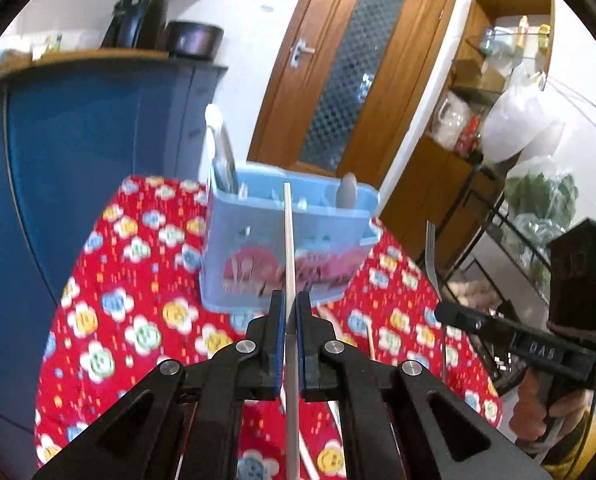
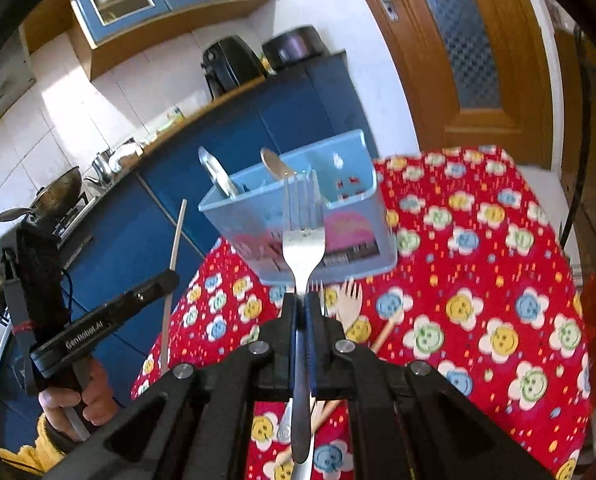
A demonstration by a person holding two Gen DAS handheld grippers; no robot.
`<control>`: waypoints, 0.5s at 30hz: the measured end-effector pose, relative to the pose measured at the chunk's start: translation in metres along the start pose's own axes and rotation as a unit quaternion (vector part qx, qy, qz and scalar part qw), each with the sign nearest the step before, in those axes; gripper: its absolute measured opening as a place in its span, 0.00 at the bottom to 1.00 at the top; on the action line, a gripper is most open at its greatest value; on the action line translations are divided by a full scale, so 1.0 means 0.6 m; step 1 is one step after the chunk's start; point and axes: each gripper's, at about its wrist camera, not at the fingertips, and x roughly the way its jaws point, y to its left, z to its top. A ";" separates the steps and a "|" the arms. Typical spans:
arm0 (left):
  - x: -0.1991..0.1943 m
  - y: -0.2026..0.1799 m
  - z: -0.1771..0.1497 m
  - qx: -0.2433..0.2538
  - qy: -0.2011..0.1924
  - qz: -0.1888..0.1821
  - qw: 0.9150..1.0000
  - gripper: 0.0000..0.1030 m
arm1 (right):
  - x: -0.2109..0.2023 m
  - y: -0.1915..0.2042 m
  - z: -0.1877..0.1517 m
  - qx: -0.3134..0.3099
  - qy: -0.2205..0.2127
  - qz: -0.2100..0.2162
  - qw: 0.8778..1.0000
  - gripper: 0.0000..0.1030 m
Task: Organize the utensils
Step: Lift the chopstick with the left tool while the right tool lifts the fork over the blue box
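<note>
I judge the job partly done. The blue caddy (image 2: 298, 208) on the red cloth (image 2: 477, 320) already holds two spoons (image 2: 218, 174), while a wooden fork (image 2: 349, 300) and at least one more metal piece still lie on the cloth just in front of it.

My left claw (image 1: 291, 300) is clamped on a thin metal chopstick (image 1: 289, 240), which runs straight up between the pads, its tip level with the caddy's rim in the left view. My right claw (image 2: 301, 300) is clamped on the handle of a steel fork (image 2: 303, 236), tines up and overlapping the caddy's near wall in the right view.

Both pieces are clear of the cloth, and neither is in a compartment yet. The caddy sits straight ahead of each claw, near but apart, with the left claw to its left and the right claw to its right. What is left, as I read it, is dropping these two in, then collecting the pieces on the cloth.
</note>
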 end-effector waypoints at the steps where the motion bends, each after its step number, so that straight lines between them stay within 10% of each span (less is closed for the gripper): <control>1: 0.000 0.000 0.008 0.001 -0.007 0.001 1.000 0.04 | 0.000 0.002 0.004 -0.003 -0.006 0.000 1.000 0.05; 15: 0.012 0.005 0.150 -0.010 -0.138 0.029 0.990 0.04 | 0.001 0.004 0.059 -0.007 -0.053 0.015 0.998 0.05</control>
